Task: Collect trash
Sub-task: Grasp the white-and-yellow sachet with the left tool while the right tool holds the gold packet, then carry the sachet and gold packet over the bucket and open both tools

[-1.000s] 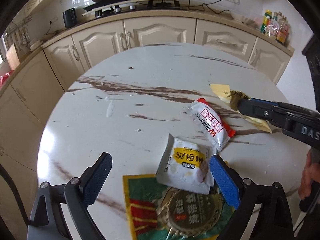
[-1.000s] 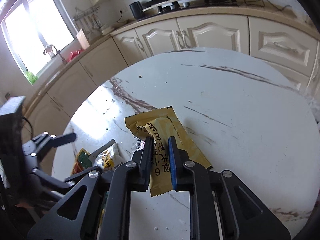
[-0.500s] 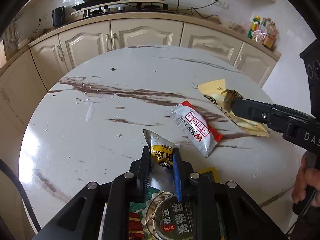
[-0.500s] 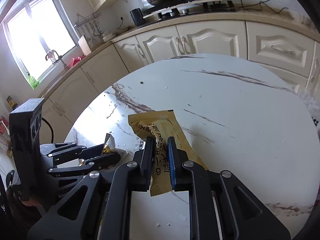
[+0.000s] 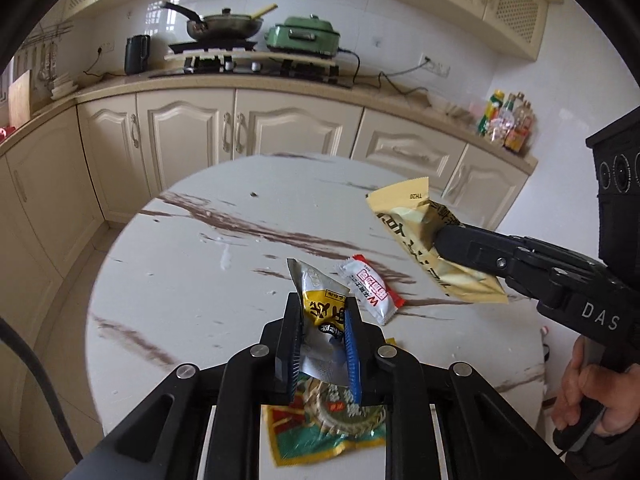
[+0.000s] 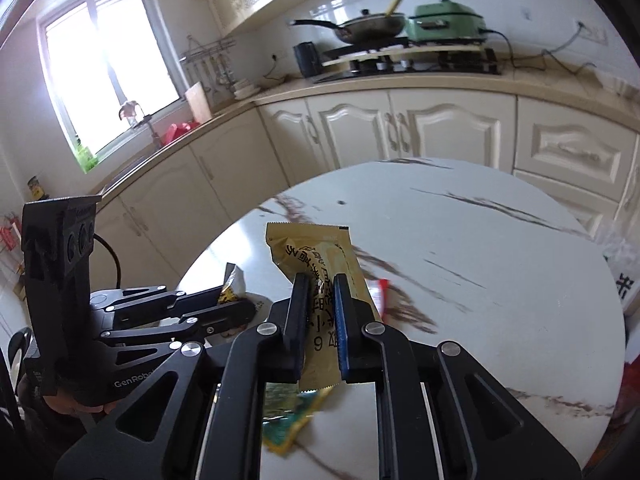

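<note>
My left gripper (image 5: 320, 308) is shut on a white and yellow sachet (image 5: 320, 304) and holds it above the round marble table (image 5: 192, 288). My right gripper (image 6: 321, 280) is shut on a yellow snack wrapper (image 6: 320, 252), lifted off the table; the wrapper also shows in the left wrist view (image 5: 416, 232). A white and red sachet (image 5: 370, 294) lies on the table. A green and red wrapper (image 5: 320, 428) lies at the near edge under my left gripper; it also shows in the right wrist view (image 6: 286, 420).
Cream kitchen cabinets (image 5: 256, 132) curve behind the table. A stove with a pan (image 5: 224, 28) and a green cooker (image 5: 304, 36) is on the counter. Bottles (image 5: 508, 120) stand at the counter's right end. A plastic bag (image 6: 622, 256) shows at the table's right.
My left gripper closed on the white and yellow sachet and lifted it off the table. My right gripper raised the yellow wrapper higher.
</note>
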Action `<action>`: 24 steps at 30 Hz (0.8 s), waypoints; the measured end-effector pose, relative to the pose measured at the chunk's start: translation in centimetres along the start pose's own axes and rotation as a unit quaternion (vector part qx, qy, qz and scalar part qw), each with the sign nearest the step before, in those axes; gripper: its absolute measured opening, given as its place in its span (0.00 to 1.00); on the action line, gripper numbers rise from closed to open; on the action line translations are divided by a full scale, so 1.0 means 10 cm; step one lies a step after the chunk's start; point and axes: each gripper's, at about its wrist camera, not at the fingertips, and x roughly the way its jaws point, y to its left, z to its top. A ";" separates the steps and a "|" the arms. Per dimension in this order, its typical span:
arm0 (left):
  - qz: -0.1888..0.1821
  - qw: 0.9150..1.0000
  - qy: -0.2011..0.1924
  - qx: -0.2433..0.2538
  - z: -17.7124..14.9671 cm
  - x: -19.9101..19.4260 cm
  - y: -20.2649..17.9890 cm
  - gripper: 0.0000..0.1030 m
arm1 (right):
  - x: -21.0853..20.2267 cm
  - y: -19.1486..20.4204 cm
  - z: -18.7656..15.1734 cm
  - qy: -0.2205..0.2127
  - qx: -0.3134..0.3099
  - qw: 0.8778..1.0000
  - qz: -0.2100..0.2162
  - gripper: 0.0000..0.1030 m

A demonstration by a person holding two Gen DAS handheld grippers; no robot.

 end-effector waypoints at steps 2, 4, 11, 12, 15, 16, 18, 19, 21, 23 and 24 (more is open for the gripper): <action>-0.002 1.000 -0.015 -0.007 -0.06 -0.31 0.13 0.15 | -0.07 0.28 0.04 -0.008 -0.016 1.000 0.011 0.12; 0.005 0.999 -0.029 -0.016 -0.14 -0.57 0.26 0.15 | -0.11 0.55 0.07 -0.015 -0.030 0.999 0.020 0.12; 0.054 0.995 -0.067 -0.057 -0.58 -1.53 0.89 0.15 | 0.06 1.73 0.09 -0.011 -0.085 0.993 0.087 0.12; 0.066 0.993 -0.068 -0.064 -0.68 -1.66 1.00 0.15 | 0.13 1.91 0.08 -0.009 -0.092 0.991 0.098 0.12; 0.099 0.989 -0.066 -0.085 -0.93 -1.97 1.34 0.15 | 0.37 2.37 0.02 0.005 -0.103 0.985 0.139 0.12; 0.113 0.987 -0.065 -0.097 -1.04 -2.08 1.51 0.15 | 0.49 2.58 -0.01 0.014 -0.111 0.982 0.155 0.12; 0.126 0.983 -0.063 -0.118 -1.17 -2.22 1.72 0.15 | 0.74 2.91 -0.12 0.031 -0.126 0.977 0.171 0.12; 0.132 0.981 -0.059 -0.129 -1.25 -2.27 1.84 0.15 | 0.89 3.04 -0.17 0.042 -0.129 0.974 0.181 0.12; 0.146 0.976 -0.051 -0.153 -1.42 -2.35 2.07 0.15 | 1.23 3.27 -0.29 0.069 -0.130 0.970 0.194 0.12; 0.154 0.971 -0.036 -0.181 -1.59 -2.35 2.33 0.15 | 1.51 3.38 -0.43 0.092 -0.127 0.967 0.200 0.12; 0.156 0.968 -0.028 -0.193 -1.66 -2.33 2.45 0.15 | 1.69 3.43 -0.51 0.108 -0.125 0.965 0.203 0.12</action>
